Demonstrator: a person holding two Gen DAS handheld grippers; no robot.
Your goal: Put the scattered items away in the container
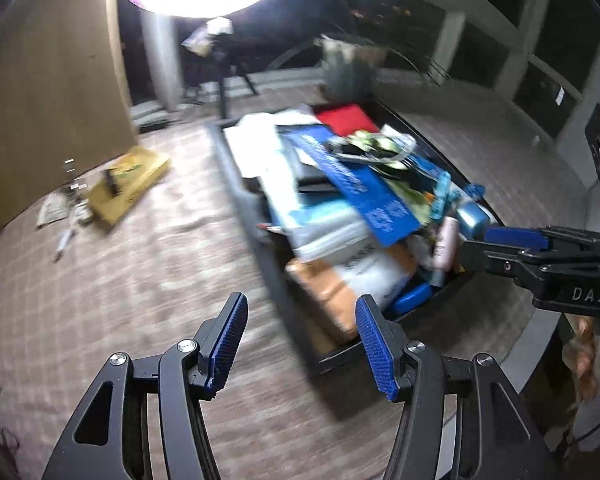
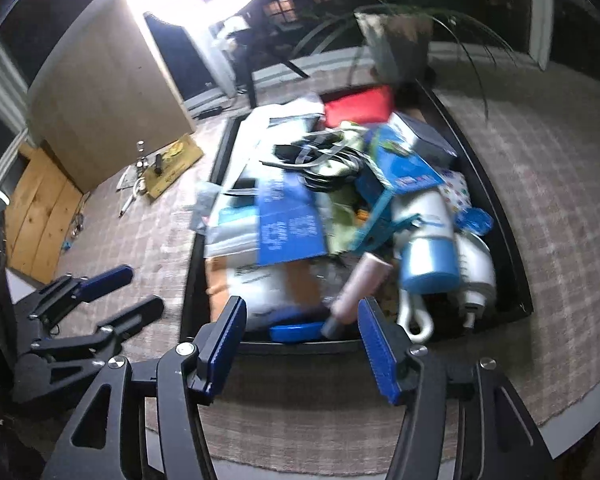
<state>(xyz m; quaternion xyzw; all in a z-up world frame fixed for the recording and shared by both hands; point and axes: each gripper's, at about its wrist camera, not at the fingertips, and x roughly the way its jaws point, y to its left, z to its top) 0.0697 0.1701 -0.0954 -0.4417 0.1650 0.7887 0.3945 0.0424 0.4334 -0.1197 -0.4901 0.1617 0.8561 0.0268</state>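
Clutter fills the black container (image 2: pixel 516 264) almost to its rim: boxes, a blue card (image 2: pixel 288 220), a red pouch (image 2: pixel 358 106), a white and blue bottle (image 2: pixel 430 248), and a pink tube (image 2: pixel 360 284) lying near the lower middle of the right wrist frame. The container sits on a checked rug (image 2: pixel 540 184) on the floor.

Both claws are released and hold nothing. The right claw (image 2: pixel 300 344) hangs over the near wall of the container with its jaws apart, the pink tube showing just beyond them but not between the pads. The left claw (image 1: pixel 300 344) likewise stands open, over bare rug at the container's left corner; in its view the right claw enters from the right edge, above the pink tube.

My reading is that a drop into the container has just finished and the step in hand is going for another item. What remains scattered lies at the left of both frames, well apart from the container: a yellow flat box (image 1: pixel 128 184) with a dark object on it, small jars (image 1: pixel 80 208), a paper (image 1: pixel 52 210) and a pen-like thing (image 1: pixel 64 242), all blurred. The next move calls for carrying a claw across the rug to that cluster, settling over one piece, and keeping the jaws wide until the pads flank it.
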